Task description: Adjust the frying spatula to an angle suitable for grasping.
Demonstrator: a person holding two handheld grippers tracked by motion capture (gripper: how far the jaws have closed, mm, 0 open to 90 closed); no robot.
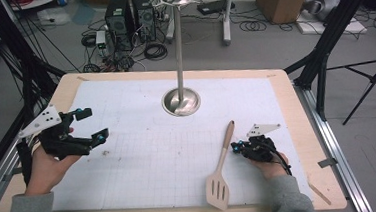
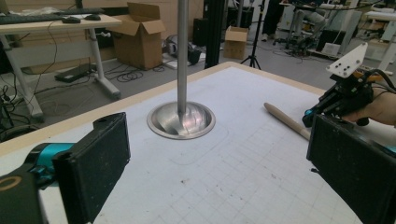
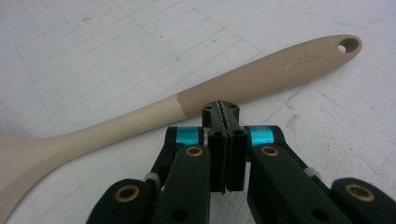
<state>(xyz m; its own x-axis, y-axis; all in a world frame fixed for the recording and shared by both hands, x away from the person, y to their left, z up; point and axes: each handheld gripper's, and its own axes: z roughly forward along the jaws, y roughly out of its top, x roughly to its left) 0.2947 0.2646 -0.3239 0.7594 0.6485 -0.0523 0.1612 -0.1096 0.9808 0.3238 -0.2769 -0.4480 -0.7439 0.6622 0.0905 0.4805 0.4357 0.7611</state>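
Here the right gripper [image 3: 226, 109] is being held w/ its two black jaws pressed flat together, nothing pinched between them, tips just beside the beige silicone slotted spatula with the darker tan handle [image 3: 196, 109]. From the right gripper view the closed tips are being aimed at the handle's mid-length, right where pale shaft meets tan grip; whether they are touching it can't be told. Shut jaws that close to the handle are probably being used to nudge or line up, not to grab, since a grasp would need them spread first.

The spatula [image 1: 222, 166] is lying flat on the white gridded mat [image 1: 145, 164], blade toward the person's edge, hanging-hole end pointing toward the table's middle. It is being left well apart from the steel pole stand with the round dished base [image 1: 181, 100], which is standing upright further back, presumably the hanging spot given the hole in the handle.

The left gripper [image 1: 84, 125] is being kept off to the mat's left edge, jaws spread wide, empty, raised above the mat in the hand, prob. parked out of the way. The light wood table [image 1: 298, 128] is carrying the lot.
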